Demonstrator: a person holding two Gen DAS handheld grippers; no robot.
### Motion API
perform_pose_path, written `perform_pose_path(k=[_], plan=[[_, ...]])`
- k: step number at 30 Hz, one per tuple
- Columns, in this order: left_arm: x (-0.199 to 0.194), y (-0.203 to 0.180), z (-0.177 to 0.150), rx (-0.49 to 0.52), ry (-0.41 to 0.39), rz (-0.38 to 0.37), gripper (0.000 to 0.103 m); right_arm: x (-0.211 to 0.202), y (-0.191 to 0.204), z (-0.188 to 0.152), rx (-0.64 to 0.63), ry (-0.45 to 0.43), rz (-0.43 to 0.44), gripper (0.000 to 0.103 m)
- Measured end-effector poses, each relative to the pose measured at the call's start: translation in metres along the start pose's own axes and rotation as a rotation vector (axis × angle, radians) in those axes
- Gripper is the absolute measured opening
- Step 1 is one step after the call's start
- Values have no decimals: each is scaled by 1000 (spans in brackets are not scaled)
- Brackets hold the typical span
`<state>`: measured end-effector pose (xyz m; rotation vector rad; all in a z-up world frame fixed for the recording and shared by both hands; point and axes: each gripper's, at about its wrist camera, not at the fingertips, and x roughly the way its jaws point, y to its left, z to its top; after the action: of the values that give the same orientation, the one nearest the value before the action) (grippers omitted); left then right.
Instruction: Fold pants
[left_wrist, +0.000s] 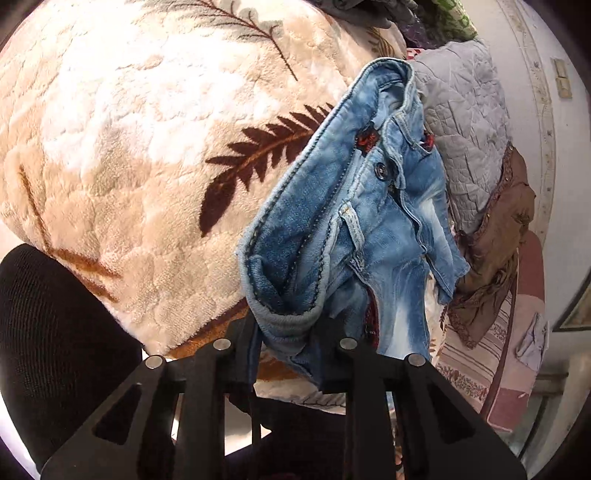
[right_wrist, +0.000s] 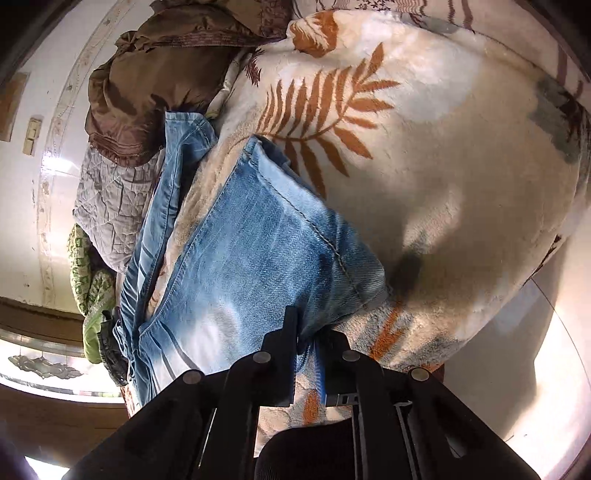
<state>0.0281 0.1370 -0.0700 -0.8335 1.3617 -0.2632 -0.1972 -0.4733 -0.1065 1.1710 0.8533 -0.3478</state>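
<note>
Light blue washed jeans (left_wrist: 354, 229) hang bunched above a cream fleece blanket with leaf prints (left_wrist: 129, 147). My left gripper (left_wrist: 290, 332) is shut on the jeans at the waistband, with the button and fly showing above it. In the right wrist view the jeans (right_wrist: 258, 251) show a leg panel with a seam, lying partly over the blanket (right_wrist: 443, 166). My right gripper (right_wrist: 312, 339) is shut on the edge of that denim. A second strip of denim (right_wrist: 162, 221) trails off to the left.
A grey quilted cover (left_wrist: 469, 122), a brown garment (left_wrist: 502, 236) and a green patterned cloth (right_wrist: 88, 266) lie piled at the blanket's edge by the wall. A striped sheet (left_wrist: 491, 354) lies under the blanket. A dark sleeve (left_wrist: 48, 332) is at lower left.
</note>
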Motion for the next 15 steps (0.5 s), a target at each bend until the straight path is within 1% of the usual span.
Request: perform_pose_path(k=[1, 3, 4, 5, 6, 7, 8, 9, 10, 11, 13, 15], plan=[[-12, -3, -3, 52, 10, -30, 23, -7, -1, 0, -4, -12, 3, 15], [-41, -15, -11, 172, -6, -76, 23, -25, -3, 4, -7, -51, -28, 18], [-56, -23, -12, 220, -35, -81, 23, -35, -2, 9, -12, -74, -34, 26], [-70, -31, -10, 257, -67, -83, 28, -43, 2, 15, -26, -96, -36, 29], [-82, -40, -5, 279, -97, -91, 32, -49, 10, 23, -51, -125, -60, 31], [-92, -49, 2, 295, -127, -105, 46, -54, 21, 31, -86, -155, -94, 31], [-98, -60, 11, 311, -163, -102, 62, -58, 34, 40, -125, -184, -111, 31], [-101, -69, 20, 314, -205, -76, 72, -61, 46, 49, -150, -214, -99, 34], [-98, -81, 32, 319, -230, -57, 76, -62, 57, 59, -162, -238, -68, 42], [-91, -90, 46, 329, -227, -40, 78, -60, 69, 70, -172, -253, -35, 47], [-68, -111, 76, 333, -193, -2, 78, -47, 97, 93, -212, -267, -3, 60], [-42, -126, 107, 332, -156, 35, 78, -20, 126, 119, -256, -242, 21, 63]])
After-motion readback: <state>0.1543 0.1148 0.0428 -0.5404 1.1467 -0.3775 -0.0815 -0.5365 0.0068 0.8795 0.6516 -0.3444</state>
